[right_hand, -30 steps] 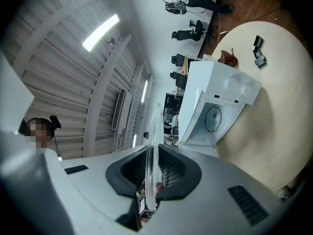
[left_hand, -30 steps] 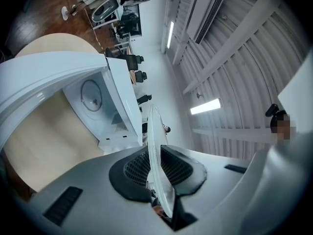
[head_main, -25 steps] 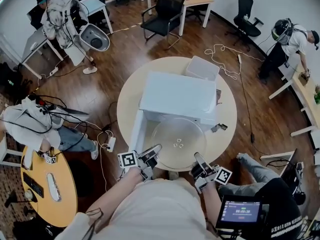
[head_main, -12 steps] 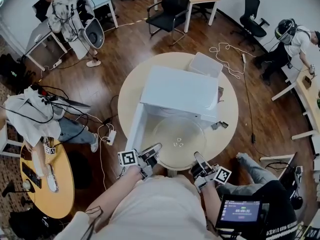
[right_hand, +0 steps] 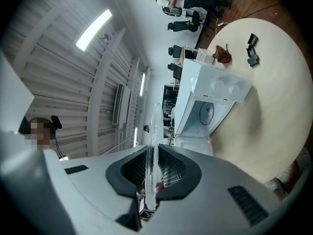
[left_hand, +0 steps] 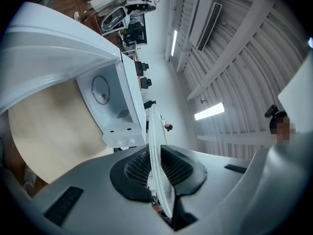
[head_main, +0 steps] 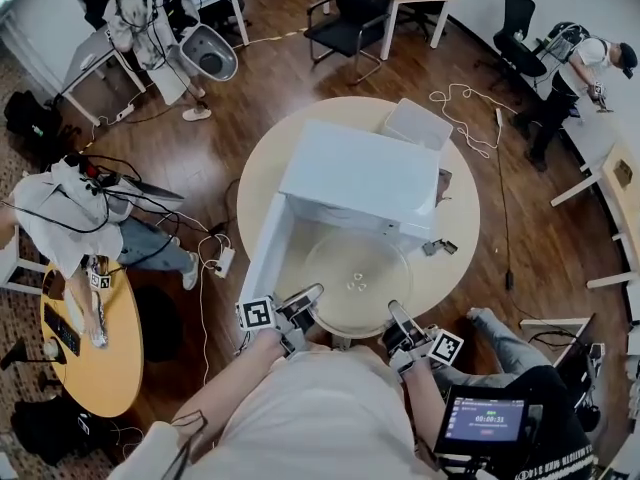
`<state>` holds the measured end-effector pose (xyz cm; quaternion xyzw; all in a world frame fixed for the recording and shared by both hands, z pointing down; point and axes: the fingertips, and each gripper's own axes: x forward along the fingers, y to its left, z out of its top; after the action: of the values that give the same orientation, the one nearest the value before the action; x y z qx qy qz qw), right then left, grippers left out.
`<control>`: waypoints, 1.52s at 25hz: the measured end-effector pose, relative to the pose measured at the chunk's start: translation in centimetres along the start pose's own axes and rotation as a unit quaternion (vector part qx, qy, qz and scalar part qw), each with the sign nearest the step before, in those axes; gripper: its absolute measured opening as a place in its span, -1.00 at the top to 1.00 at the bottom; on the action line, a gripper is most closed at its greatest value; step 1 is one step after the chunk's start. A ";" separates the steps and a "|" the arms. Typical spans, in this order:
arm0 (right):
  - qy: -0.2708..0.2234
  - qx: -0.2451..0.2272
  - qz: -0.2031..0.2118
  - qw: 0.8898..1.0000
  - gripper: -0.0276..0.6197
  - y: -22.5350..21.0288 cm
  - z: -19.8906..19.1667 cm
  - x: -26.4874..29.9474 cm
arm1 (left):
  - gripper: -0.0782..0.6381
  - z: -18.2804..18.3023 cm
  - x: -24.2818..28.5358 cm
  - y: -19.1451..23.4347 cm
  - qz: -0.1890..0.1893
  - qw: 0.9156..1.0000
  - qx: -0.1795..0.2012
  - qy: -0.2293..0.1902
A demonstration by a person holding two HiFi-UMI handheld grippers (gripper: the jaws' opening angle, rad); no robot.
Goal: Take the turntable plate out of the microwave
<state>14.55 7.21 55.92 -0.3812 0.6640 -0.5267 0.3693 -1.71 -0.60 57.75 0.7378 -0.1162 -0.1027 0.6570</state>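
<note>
Gripping the glass turntable plate (head_main: 357,281) by its near rim, my left gripper (head_main: 310,296) and right gripper (head_main: 394,313) hold it level before the open white microwave (head_main: 360,178).

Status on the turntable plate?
Left gripper and right gripper both shut on the glass plate, near rim. Plate held in front of the open microwave, apparently clear of the cavity. Nothing blocking.

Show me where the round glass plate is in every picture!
Head view: the turntable plate shows low in the middle, before the open microwave.
Left gripper view: edge-on, a thin upright sliver between the jaws, bottom centre.
Right gripper view: the same sliver, bottom centre.
Shared landmark: the white microwave, door open.
</note>
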 end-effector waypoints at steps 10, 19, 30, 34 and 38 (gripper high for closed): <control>0.040 0.010 0.011 0.999 0.80 -1.0 0.9 -0.5 | 0.65 -1.5 0.0 0.6 0.014 0.999 0.005 -0.039; 0.071 0.002 0.015 0.997 0.80 -0.9 0.4 -0.1 | 0.65 -2.1 -1.2 0.5 0.021 0.998 0.002 -0.059; 0.094 0.000 0.008 0.996 0.81 -2.0 -0.5 0.3 | 0.65 -2.6 -2.1 1.9 0.032 0.997 -0.006 -0.065; 0.099 -0.001 0.003 0.995 0.81 -2.3 -0.6 0.2 | 0.65 -2.8 -2.3 2.1 0.038 0.997 -0.002 -0.060; 0.108 -0.006 -0.007 0.994 0.81 -2.9 -1.0 0.0 | 0.65 -3.2 -2.4 2.5 0.044 0.998 -0.012 -0.052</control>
<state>14.03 7.16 58.95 -0.3285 0.7004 -0.5635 0.2898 -3.10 2.91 60.63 0.7177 -0.1813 -0.1138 0.6626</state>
